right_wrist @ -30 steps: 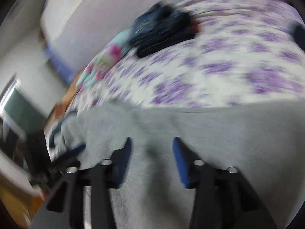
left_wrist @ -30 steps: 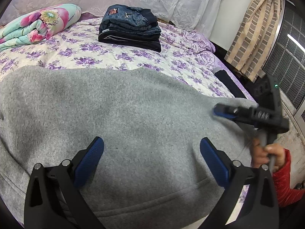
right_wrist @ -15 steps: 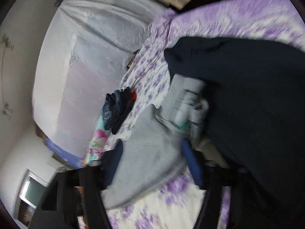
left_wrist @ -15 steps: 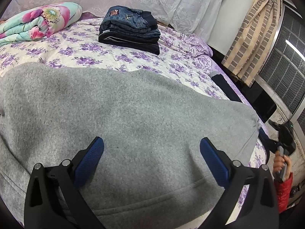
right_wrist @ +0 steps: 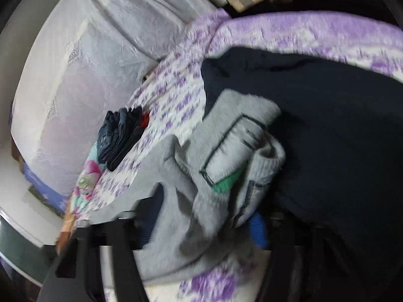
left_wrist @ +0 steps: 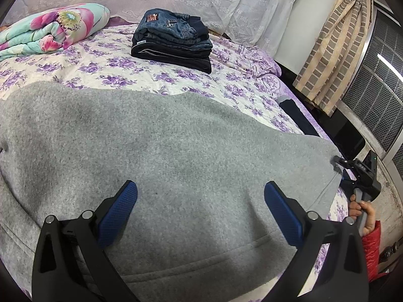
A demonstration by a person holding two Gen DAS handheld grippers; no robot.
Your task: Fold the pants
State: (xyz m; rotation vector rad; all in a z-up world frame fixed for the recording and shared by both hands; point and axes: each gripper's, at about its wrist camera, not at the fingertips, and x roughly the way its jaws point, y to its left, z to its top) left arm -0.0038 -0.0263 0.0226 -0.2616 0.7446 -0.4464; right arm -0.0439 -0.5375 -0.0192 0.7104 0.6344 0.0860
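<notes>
From the left wrist view, the left gripper (left_wrist: 200, 209) hovers with its blue-padded fingers (left_wrist: 118, 211) spread wide and empty over the grey fleece pants (left_wrist: 161, 151), which lie flat across the purple-flowered bed cover (left_wrist: 121, 68), their long axis running from nine to three o'clock. At about three o'clock the right gripper (left_wrist: 338, 167) meets the pants' far corner, held by a hand (left_wrist: 362, 210) in a red sleeve; a stack of folded dark jeans (left_wrist: 173, 40) sits at twelve o'clock. From the right wrist view, blurred, the bunched grey end of the pants (right_wrist: 226, 163) lies between the right gripper's fingers (right_wrist: 257, 229), which have just been closing; whether the pads already pinch it I cannot tell. A dark navy garment (right_wrist: 327, 125) spreads at two o'clock. The right hand is nearer that end, so the fold probably starts there.
</notes>
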